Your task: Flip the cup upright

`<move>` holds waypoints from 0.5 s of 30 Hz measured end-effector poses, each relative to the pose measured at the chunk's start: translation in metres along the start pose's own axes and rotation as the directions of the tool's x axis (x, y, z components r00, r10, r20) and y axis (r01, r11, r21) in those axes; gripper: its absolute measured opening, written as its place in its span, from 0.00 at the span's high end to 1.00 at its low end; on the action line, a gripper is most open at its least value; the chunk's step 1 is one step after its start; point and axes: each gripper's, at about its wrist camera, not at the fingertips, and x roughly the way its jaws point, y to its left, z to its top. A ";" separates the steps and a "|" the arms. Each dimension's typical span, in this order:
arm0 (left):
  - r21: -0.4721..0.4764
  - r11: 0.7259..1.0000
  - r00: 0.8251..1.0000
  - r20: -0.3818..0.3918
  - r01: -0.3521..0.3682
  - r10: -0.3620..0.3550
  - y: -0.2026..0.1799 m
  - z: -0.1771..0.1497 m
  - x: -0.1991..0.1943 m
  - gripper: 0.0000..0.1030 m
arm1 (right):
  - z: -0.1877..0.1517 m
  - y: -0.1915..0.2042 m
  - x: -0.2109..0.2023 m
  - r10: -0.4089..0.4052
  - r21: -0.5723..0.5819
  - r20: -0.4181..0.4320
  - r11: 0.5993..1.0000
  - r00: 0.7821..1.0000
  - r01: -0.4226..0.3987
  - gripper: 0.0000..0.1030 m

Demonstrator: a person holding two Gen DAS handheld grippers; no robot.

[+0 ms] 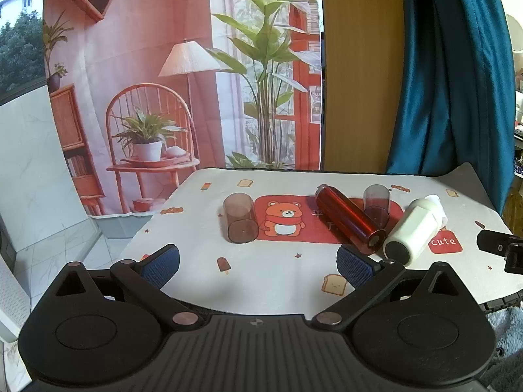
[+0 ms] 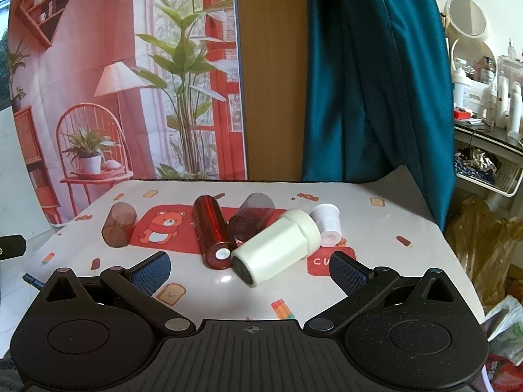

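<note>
My left gripper hangs spread wide over the near edge of the table, nothing between its blue pads; my right gripper is spread the same way, empty. Brown cup lies on its side at 11 o'clock from the left gripper, base toward me, clear of the rest. At 1 o'clock: red bottle, white bottle and a second smoky cup — all lying down, the cup partly hidden behind the red bottle. Small white cap — contact with the white bottle unclear.
</note>
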 end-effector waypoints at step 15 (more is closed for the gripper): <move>0.001 1.000 1.000 -0.009 0.004 -0.004 0.000 -0.001 0.002 0.00 | -0.001 0.002 0.001 0.001 0.004 -0.004 1.000 1.000 -0.001 0.00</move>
